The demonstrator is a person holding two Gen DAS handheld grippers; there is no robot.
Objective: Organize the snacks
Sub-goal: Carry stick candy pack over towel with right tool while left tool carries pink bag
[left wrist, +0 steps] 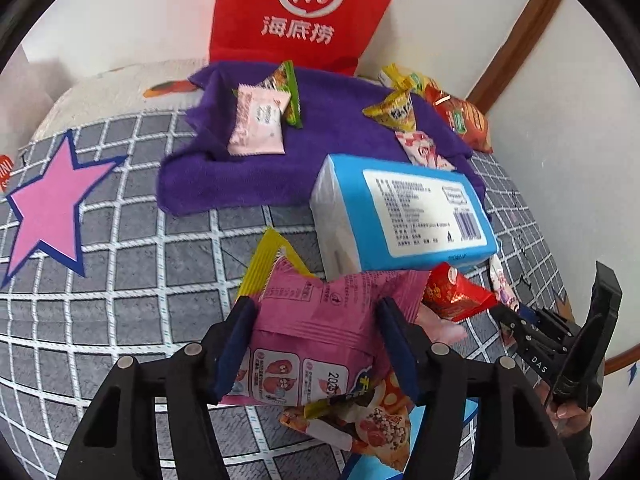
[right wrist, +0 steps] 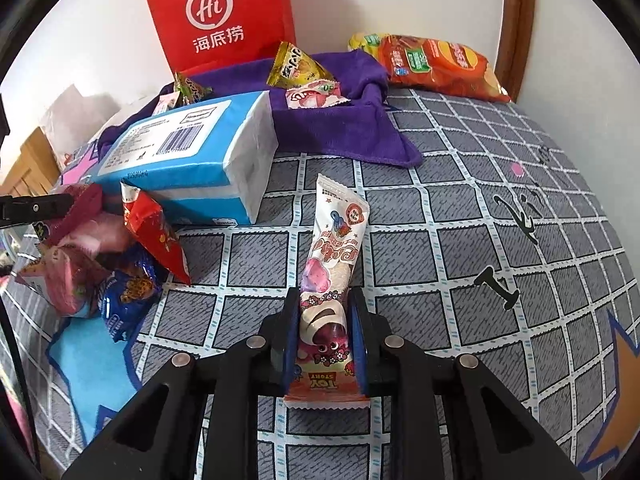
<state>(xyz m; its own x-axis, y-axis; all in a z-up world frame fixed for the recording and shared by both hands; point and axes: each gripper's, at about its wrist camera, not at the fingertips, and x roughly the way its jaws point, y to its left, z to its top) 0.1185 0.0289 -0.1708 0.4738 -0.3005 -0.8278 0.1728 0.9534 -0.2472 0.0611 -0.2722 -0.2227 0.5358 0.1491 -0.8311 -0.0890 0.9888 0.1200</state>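
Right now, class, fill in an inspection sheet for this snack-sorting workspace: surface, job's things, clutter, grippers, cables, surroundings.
Surface: grey checked bedsheet with star prints.
Job's things: snack packets on a purple towel; a loose snack pile on the sheet; orange chip bag by the wall.
Clutter: blue tissue pack; red paper bag standing against the wall.
Grippers: left gripper closed on a pink packet; right gripper shut on a long Toy Story wrapper.
Cables: nothing seen.
Surroundings: white wall, brown wooden trim.
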